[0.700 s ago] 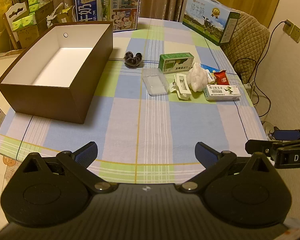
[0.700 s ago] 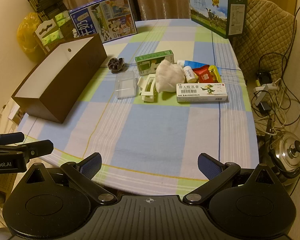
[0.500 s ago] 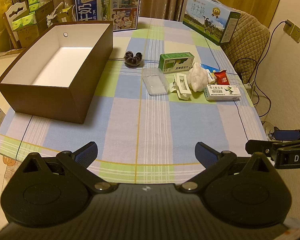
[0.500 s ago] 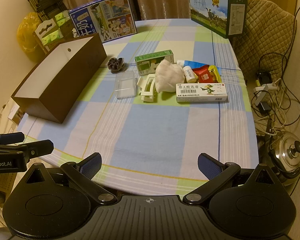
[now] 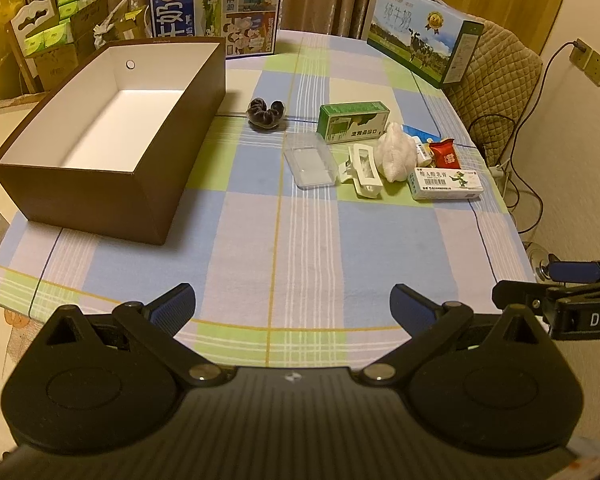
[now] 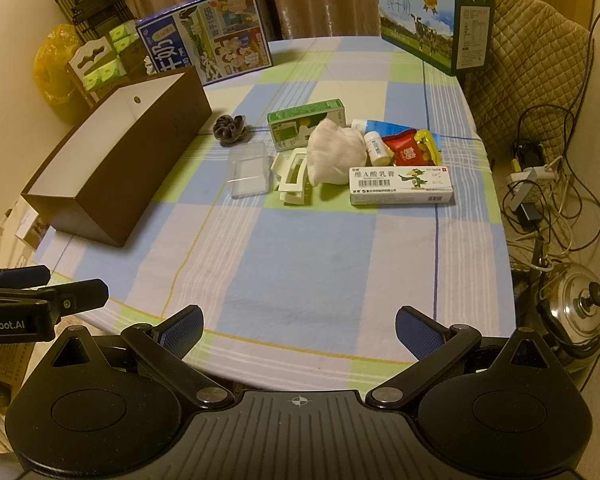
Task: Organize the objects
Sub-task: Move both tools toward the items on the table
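An empty brown box with a white inside stands on the left of the checked tablecloth. To its right lies a cluster: a dark scrunchie, a green carton, a clear plastic case, a white hair claw, a white cloth bundle, a white ointment box, a small pill bottle and a red snack packet. My left gripper and right gripper hover open over the table's near edge, both empty.
Two big milk cartons stand at the far edge, a blue one and a green-sided one. A quilted chair is at the right. Cables, a power strip and a steel pot lie on the floor to the right.
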The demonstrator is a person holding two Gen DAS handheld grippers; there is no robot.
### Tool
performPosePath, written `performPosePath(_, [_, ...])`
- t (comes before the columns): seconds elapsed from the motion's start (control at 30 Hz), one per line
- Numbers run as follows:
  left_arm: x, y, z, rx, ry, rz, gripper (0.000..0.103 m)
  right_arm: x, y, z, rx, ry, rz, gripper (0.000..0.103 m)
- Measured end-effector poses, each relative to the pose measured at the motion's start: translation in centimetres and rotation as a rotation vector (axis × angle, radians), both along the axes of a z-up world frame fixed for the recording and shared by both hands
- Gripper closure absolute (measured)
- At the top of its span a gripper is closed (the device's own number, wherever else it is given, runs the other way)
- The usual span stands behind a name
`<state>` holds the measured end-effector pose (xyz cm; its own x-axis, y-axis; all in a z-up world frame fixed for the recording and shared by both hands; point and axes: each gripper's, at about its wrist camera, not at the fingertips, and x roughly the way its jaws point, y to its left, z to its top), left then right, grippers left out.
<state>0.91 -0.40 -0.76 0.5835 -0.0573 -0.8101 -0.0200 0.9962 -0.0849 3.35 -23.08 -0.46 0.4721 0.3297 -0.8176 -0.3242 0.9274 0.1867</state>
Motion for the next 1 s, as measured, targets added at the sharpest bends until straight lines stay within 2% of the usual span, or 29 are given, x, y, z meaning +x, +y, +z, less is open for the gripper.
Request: performPosePath(1.0, [0.3, -1.4, 0.5, -0.016, 0.003, -0.003, 0.001, 0.5, -1.5, -0.1, -0.003, -0.007, 0.008, 0.003])
